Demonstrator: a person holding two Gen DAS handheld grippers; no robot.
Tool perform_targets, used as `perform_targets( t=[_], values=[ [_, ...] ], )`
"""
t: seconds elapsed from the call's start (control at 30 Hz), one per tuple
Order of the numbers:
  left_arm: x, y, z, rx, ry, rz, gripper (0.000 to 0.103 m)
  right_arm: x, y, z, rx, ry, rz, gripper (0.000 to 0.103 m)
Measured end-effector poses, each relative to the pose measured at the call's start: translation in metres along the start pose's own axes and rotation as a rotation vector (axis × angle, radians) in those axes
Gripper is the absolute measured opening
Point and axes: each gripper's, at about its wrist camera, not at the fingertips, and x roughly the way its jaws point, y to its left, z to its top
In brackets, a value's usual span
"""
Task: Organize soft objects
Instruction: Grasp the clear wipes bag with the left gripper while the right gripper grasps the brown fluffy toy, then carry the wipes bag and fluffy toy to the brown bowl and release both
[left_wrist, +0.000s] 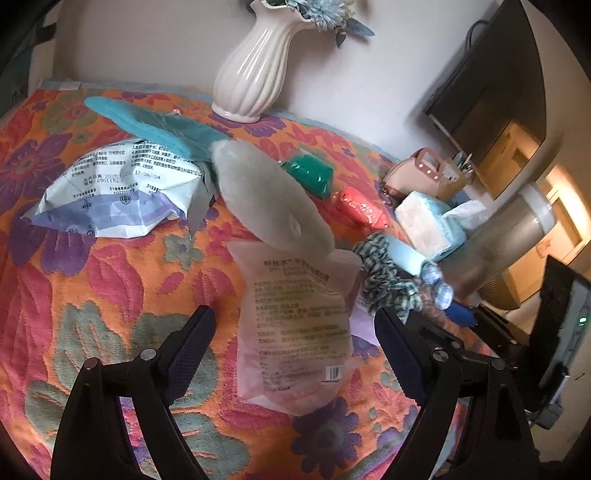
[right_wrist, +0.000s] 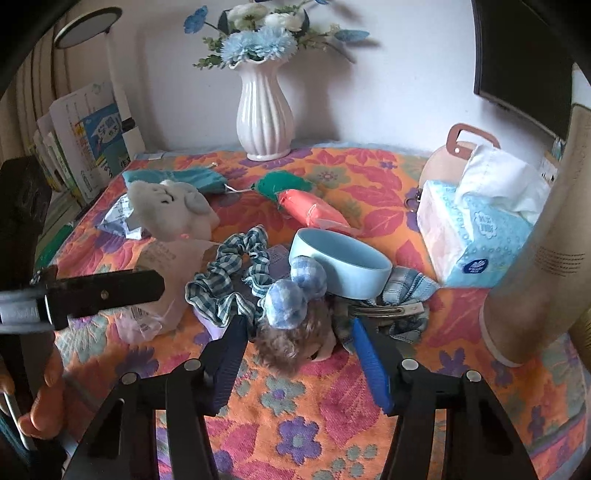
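The right gripper (right_wrist: 297, 341) has narrowed its fingers around the curly-haired doll (right_wrist: 291, 343); grip the head squarely. The left gripper (left_wrist: 295, 354) hangs wide over the pink packet (left_wrist: 295, 332).

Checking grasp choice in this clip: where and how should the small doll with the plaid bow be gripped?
Grip the small doll across its curly-haired head, from above and the near side, as the right gripper is placed with jaws either side. The head is the bulkiest exposed part; the plaid bow is floppy, and the blue bowl and plaid cloth crowd the far side.
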Motion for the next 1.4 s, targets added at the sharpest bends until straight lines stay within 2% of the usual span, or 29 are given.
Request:
perform_targets(
  t=[0.03, 0.07, 0.13, 0.23, 0.33, 0.4, 0.47, 0.57, 0.63, 0.7, 0.77, 0.83, 0.97, 1.07, 1.1, 1.13, 1.23, 1.4],
  values=[
    [0.002, -0.004, -0.001, 0.02, 0.004, 0.022, 0.085, 0.0, 0.001, 0.0, -0.002, 0.002, 0.007, 0.044],
    [0.002, -0.007, -0.001, 0.035, 0.003, 0.032, 0.081, 0.0, 0.003, 0.001, -0.008, 0.006, 0.022, 0.039],
    [0.004, -0.011, -0.002, 0.061, 0.004, 0.038, 0.052, -0.002, 0.008, 0.002, -0.023, -0.005, 0.004, 0.038],
    [0.0, -0.007, -0.003, 0.049, -0.014, 0.012, 0.047, -0.011, 0.007, 0.01, -0.009, -0.036, 0.04, 0.036],
    [-0.015, 0.004, -0.004, 0.011, -0.075, -0.067, 0.047, -0.03, -0.003, 0.021, 0.056, -0.1, 0.152, 0.035],
    [-0.02, 0.013, -0.005, -0.036, -0.078, -0.096, 0.047, -0.045, -0.01, 0.025, 0.089, -0.137, 0.234, 0.035],
    [-0.024, 0.017, -0.009, -0.058, -0.06, -0.103, 0.047, -0.053, -0.01, 0.024, 0.09, -0.13, 0.262, 0.035],
    [-0.034, 0.011, -0.021, -0.015, -0.037, -0.083, 0.047, -0.053, -0.002, 0.01, 0.007, -0.054, 0.291, 0.036],
    [-0.039, 0.004, -0.028, 0.017, -0.018, -0.06, 0.048, -0.045, 0.007, -0.005, -0.079, 0.008, 0.252, 0.036],
    [-0.04, -0.002, -0.033, 0.048, -0.006, -0.013, 0.05, -0.035, 0.015, -0.022, -0.155, 0.06, 0.176, 0.036],
    [-0.04, -0.006, -0.037, 0.073, 0.001, 0.034, 0.057, -0.028, 0.018, -0.031, -0.178, 0.096, 0.139, 0.042],
    [-0.035, -0.008, -0.037, 0.075, 0.015, 0.055, 0.078, -0.027, 0.016, -0.035, -0.159, 0.105, 0.138, 0.061],
    [-0.026, -0.008, -0.036, 0.053, 0.027, 0.046, 0.081, -0.031, 0.017, -0.033, -0.156, 0.088, 0.139, 0.062],
    [-0.02, -0.013, -0.037, 0.063, 0.029, 0.08, 0.078, -0.024, 0.017, -0.03, -0.116, 0.098, 0.165, 0.062],
    [-0.02, -0.016, -0.038, 0.079, 0.029, 0.091, 0.064, -0.021, 0.017, -0.03, -0.103, 0.108, 0.174, 0.061],
    [-0.019, -0.018, -0.038, 0.088, 0.036, 0.092, 0.046, -0.019, 0.018, -0.032, -0.1, 0.118, 0.172, 0.048],
    [-0.023, -0.024, -0.04, 0.094, 0.04, 0.076, 0.046, -0.017, 0.019, -0.034, -0.1, 0.114, 0.169, 0.044],
    [-0.039, -0.052, -0.039, 0.149, -0.013, 0.034, 0.046, -0.035, 0.005, -0.031, -0.046, 0.069, 0.149, 0.044]
  ],
)
